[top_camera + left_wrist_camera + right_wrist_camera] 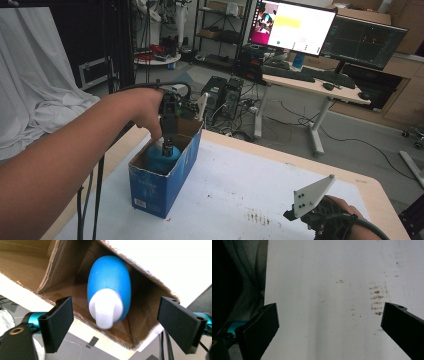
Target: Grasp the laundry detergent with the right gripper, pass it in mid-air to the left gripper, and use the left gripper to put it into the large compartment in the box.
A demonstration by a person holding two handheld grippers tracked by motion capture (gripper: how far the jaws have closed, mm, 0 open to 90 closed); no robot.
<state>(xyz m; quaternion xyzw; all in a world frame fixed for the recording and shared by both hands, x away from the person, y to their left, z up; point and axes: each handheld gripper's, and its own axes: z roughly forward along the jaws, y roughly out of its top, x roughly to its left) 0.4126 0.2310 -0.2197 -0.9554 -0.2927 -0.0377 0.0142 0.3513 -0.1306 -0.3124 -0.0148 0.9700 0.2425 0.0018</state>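
A blue bottle with a white cap [109, 290] stands inside an open cardboard box [167, 172] with blue printed sides, on the left half of the table. My left gripper [169, 145] hangs over the box mouth, just above the bottle [161, 159]. In the left gripper view its jaws are spread wide on either side of the cap, touching nothing, so the left gripper [115, 323] is open. My right gripper [320, 212] rests low at the front right of the table, and in its own view the right gripper [329, 330] is open over the bare white table sheet [324, 302].
Brown smudges [257, 216] mark the white sheet near the right gripper. A white cloth [35, 85] hangs at the left. Beyond the far table edge stand a desk with monitors [320, 30] and computer towers [222, 95] on the floor.
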